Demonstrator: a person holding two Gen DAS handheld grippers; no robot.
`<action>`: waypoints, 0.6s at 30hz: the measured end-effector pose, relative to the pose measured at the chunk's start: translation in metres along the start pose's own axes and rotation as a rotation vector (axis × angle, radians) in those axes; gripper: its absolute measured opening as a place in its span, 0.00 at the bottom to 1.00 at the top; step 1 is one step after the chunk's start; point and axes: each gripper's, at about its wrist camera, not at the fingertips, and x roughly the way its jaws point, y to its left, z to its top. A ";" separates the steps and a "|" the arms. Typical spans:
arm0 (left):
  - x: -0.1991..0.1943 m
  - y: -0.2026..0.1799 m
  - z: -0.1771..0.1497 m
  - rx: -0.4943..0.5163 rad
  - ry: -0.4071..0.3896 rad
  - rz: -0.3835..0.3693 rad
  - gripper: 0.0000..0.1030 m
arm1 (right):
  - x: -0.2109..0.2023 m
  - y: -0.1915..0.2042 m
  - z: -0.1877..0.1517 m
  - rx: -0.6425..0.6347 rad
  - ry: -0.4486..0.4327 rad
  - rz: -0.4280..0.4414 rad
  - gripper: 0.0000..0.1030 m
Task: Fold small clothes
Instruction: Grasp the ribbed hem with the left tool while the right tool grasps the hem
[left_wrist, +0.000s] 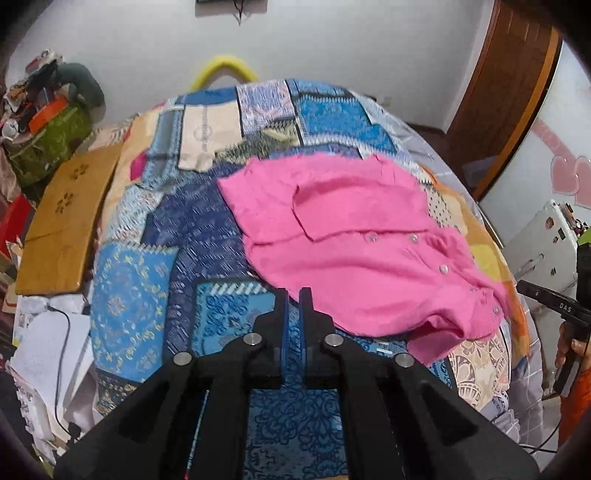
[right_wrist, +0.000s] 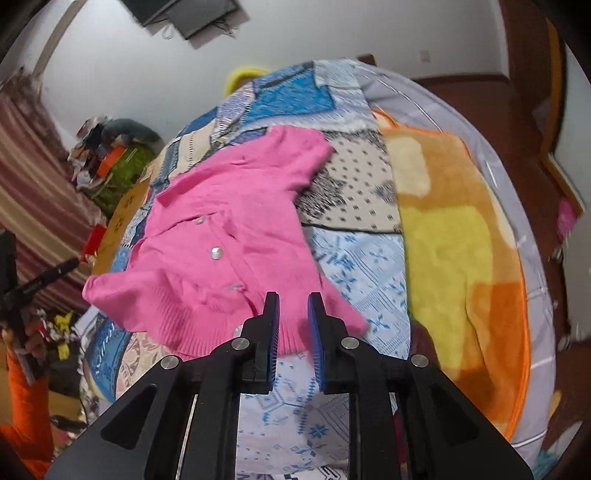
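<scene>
Patchwork bedspread beneath downward-tilted left tongs, closed.

A bed carries a blue patchwork bedspread, with an orange and yellow fleece blanket along one side. A wooden board lies beside the bed, near a green patterned bag against the white wall.

white wall, brown wooden door, striped curtain

- The cardigan lies spread on the patchwork bedspread.
- A fleece blanket lies right of it (right wrist view).
- A cardboard sheet lies at the bedspread's left edge.
</scene>
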 end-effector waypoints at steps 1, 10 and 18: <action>0.003 -0.004 0.001 0.005 0.011 -0.005 0.10 | 0.000 -0.004 0.000 0.013 -0.004 0.000 0.17; 0.008 -0.049 0.008 0.065 0.035 -0.065 0.64 | -0.007 0.000 0.004 -0.038 -0.038 -0.007 0.48; 0.012 -0.085 0.005 0.105 0.098 -0.135 0.69 | 0.016 -0.003 0.001 -0.054 0.023 -0.019 0.49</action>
